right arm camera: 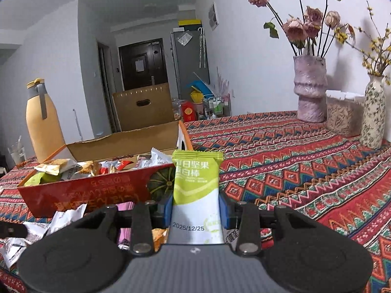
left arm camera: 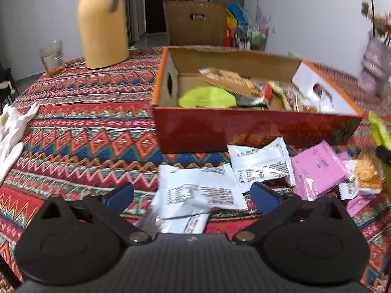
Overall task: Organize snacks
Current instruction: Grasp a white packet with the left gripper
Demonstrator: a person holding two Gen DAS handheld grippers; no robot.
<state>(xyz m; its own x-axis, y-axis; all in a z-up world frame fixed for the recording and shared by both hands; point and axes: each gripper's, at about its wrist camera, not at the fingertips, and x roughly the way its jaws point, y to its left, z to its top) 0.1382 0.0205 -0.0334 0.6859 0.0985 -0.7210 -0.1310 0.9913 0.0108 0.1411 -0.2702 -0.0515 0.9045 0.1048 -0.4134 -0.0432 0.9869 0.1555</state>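
Upright green-and-white snack packet (right arm camera: 197, 190), date-stamped

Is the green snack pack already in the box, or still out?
Still out. The green snack pack stands upright, clamped in the right tool, in front of the box rather than inside it.

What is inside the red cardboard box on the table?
The red cardboard box holds loose snack packets: a green packet, a tan biscuit packet and several more piled toward its right end. Whatever lies under them, on the box floor, is covered.
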